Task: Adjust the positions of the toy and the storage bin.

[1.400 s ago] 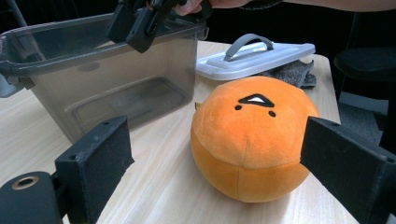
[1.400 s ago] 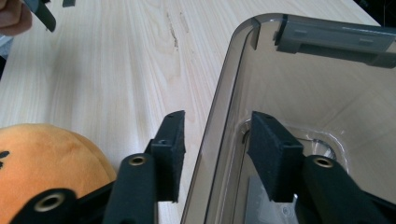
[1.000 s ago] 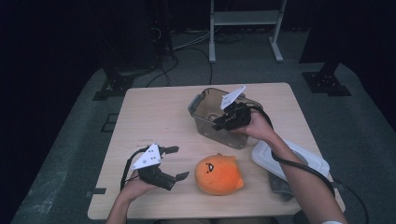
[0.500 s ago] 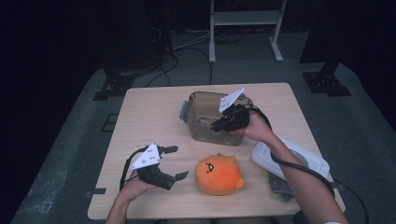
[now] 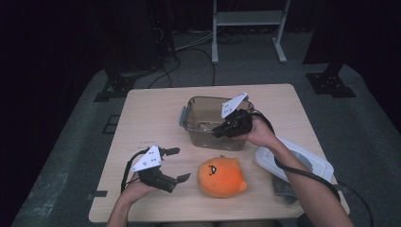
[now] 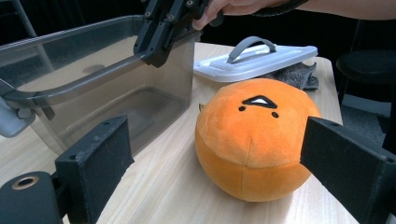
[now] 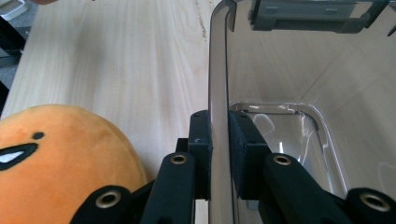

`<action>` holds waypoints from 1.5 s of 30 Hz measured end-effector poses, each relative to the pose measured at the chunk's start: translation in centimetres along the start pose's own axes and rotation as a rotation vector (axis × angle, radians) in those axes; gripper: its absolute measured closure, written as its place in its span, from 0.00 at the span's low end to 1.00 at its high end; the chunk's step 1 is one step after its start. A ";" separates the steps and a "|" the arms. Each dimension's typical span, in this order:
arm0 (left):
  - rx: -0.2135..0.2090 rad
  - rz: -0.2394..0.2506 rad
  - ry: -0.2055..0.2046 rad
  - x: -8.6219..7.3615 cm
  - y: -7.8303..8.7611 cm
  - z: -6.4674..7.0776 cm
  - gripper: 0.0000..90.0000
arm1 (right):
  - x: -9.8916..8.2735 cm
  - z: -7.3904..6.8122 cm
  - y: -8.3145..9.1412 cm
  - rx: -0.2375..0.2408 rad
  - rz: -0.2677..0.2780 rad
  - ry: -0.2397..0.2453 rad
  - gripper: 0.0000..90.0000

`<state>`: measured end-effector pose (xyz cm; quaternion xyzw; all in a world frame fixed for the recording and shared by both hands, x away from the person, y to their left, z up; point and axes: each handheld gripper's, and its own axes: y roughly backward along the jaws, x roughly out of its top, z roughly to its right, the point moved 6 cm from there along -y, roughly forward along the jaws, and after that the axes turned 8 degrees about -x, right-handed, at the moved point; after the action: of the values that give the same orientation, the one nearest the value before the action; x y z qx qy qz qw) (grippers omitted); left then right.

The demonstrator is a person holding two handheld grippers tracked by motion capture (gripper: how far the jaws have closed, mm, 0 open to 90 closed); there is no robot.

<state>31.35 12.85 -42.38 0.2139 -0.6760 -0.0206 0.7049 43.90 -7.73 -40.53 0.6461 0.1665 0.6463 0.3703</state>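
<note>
Pretty dark room overall, just the wooden table (image 5: 151,118) lit up. It sits on a grey floor mat (image 5: 71,156). Behind it there's a white metal frame (image 5: 248,21) with some cables (image 5: 189,52) on the floor, plus black stand feet (image 5: 328,78) off either side.

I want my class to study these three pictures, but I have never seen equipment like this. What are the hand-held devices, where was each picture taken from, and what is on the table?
A person holds a two-jaw tool in each hand. The high view looks down on the wooden table. The other two pictures come from cameras riding on each tool, looking along its black jaws.

On the table lie a clear plastic container, an orange plush toy, and a white lid with a grey cloth beside it.

The right tool is shut on the container's wall. The left tool is open and holds nothing; the plush sits in front of its jaws.
</note>
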 end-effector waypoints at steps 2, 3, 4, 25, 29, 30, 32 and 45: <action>-0.001 0.000 0.001 0.0 0.0 0.0 0.09 | 0.0 -0.3 0.0 0.003 0.000 0.005 0.88; -0.002 -0.001 -0.002 0.0 0.0 0.0 0.09 | 0.1 -0.4 0.0 0.005 0.000 0.007 0.88; -0.003 -0.001 -0.001 0.0 -0.1 0.0 0.09 | 0.1 -0.5 0.0 0.006 0.000 0.013 0.88; -0.008 -0.007 -0.001 -0.1 -0.2 0.1 0.09 | 0.1 -2.5 0.3 0.045 0.002 0.041 0.88; -0.007 -0.007 -0.002 -0.1 -0.2 0.1 0.09 | 0.1 -2.7 0.3 0.048 0.004 0.041 0.88; -0.007 -0.004 -0.003 -0.1 -0.2 0.1 0.09 | 0.1 -2.7 0.3 0.048 0.006 0.043 0.88; -0.006 -0.007 -0.002 -0.1 -0.2 0.1 0.09 | 0.1 -2.9 0.3 0.052 0.004 0.043 0.88; -0.007 -0.010 -0.002 -0.1 -0.2 0.1 0.09 | 0.1 -3.3 0.4 0.060 -0.001 0.040 0.88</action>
<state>31.32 12.68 -42.57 0.2145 -0.6756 -0.0268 0.7049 40.67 -7.08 -40.53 0.6437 0.1936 0.6538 0.3475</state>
